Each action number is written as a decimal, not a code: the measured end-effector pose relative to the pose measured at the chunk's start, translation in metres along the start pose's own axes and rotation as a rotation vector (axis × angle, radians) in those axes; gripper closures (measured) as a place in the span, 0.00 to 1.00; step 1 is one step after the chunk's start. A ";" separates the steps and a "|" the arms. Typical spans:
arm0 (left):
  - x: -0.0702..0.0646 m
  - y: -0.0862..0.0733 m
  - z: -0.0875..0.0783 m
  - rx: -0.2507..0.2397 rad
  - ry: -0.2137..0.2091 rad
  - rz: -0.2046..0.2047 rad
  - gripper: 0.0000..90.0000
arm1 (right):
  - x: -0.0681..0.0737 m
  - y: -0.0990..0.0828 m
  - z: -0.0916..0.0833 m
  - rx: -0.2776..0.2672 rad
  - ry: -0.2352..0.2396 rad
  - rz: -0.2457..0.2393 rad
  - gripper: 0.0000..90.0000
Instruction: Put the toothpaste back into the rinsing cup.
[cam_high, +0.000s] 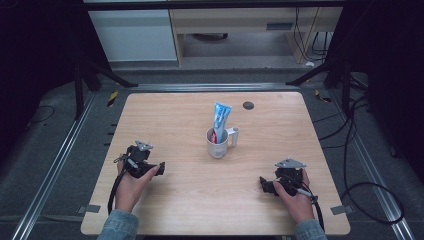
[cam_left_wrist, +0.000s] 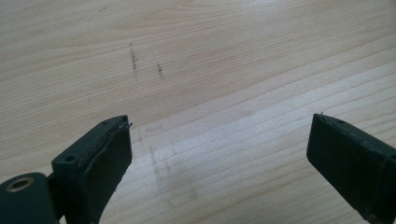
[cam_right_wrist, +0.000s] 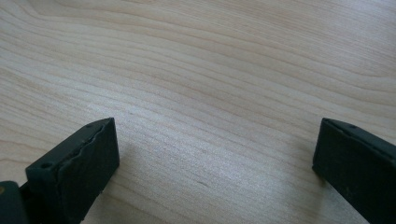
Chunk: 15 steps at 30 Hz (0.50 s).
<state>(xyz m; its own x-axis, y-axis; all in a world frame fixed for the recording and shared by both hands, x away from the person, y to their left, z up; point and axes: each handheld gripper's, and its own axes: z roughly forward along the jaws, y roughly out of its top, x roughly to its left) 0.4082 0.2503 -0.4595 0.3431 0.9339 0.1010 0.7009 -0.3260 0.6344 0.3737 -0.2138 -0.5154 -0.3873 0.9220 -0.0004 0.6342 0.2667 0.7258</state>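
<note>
The toothpaste tube (cam_high: 220, 119) stands upright in the white mug (cam_high: 218, 143) at the table's (cam_high: 175, 115) middle. Left gripper (cam_high: 161, 168) and right gripper (cam_high: 262, 183) rest near the front edge, jaws spread, empty, well apart from the mug. Either nothing has begun or the tube is already placed.

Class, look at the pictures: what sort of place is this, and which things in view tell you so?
Probably a lab or recording rig, not a home. A bare wooden table stands inside a dark metal frame, with floor rails and loose cables around it, and only a mug with a toothpaste tube on it.
</note>
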 end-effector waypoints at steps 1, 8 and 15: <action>0.002 -0.001 0.001 0.000 0.000 -0.003 0.07 | 0.000 0.000 0.000 0.000 0.000 0.000 0.01; 0.015 -0.004 0.008 -0.001 0.006 -0.030 0.07 | 0.000 0.000 0.000 0.000 0.000 0.000 0.01; 0.028 -0.007 0.018 0.001 -0.001 -0.063 0.07 | 0.000 0.000 0.000 0.000 0.000 0.000 0.01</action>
<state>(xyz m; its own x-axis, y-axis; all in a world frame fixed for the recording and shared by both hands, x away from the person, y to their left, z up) 0.4246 0.2760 -0.4748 0.2986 0.9525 0.0602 0.7216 -0.2666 0.6389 0.3737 -0.2138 -0.5154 -0.3874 0.9219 -0.0002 0.6342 0.2667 0.7257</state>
